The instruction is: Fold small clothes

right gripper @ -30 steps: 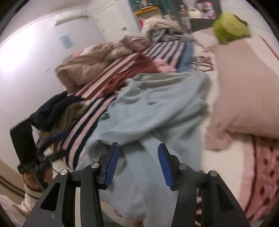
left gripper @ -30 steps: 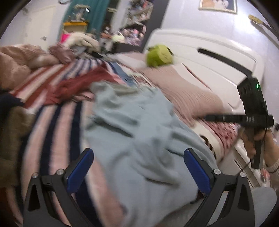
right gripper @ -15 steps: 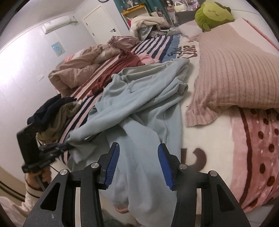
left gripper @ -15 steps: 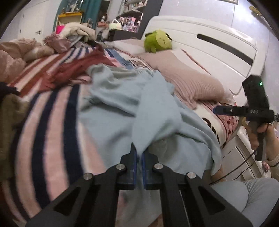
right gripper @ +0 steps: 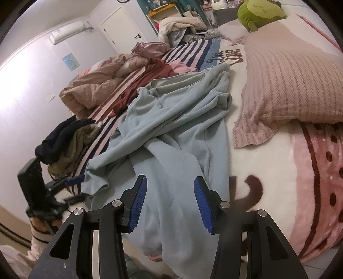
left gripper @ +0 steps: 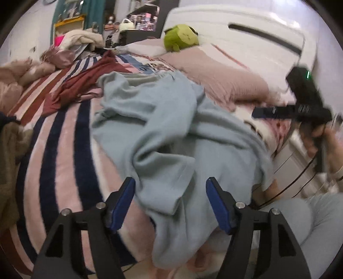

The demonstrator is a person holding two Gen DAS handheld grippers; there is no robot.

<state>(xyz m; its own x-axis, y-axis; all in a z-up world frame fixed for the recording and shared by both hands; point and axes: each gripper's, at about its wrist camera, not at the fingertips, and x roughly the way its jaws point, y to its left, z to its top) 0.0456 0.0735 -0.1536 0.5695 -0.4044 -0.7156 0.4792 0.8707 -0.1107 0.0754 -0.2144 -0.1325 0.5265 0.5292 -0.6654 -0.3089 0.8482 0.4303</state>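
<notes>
A light blue garment [left gripper: 163,133] lies crumpled on the bed and hangs over its near edge; it also shows in the right wrist view [right gripper: 171,128]. My left gripper [left gripper: 170,202] is open, with a fold of the garment lying loose between its blue pads. It also shows at the left of the right wrist view [right gripper: 72,182], beside the garment's sleeve end. My right gripper [right gripper: 170,202] is open and empty above the garment's hanging part. It also shows at the right of the left wrist view [left gripper: 276,111], held off the bed.
A striped pink and navy blanket [left gripper: 60,150] covers the bed. A dark red garment [left gripper: 85,83] lies behind. A pink knitted pillow [right gripper: 289,81] and a green plush toy [right gripper: 259,12] are at the right. Dark and olive clothes [right gripper: 64,137] are piled at the left edge.
My left gripper, shut on a fold of the blue garment half a second ago, has opened and let it go. The right gripper stays open over the garment.
</notes>
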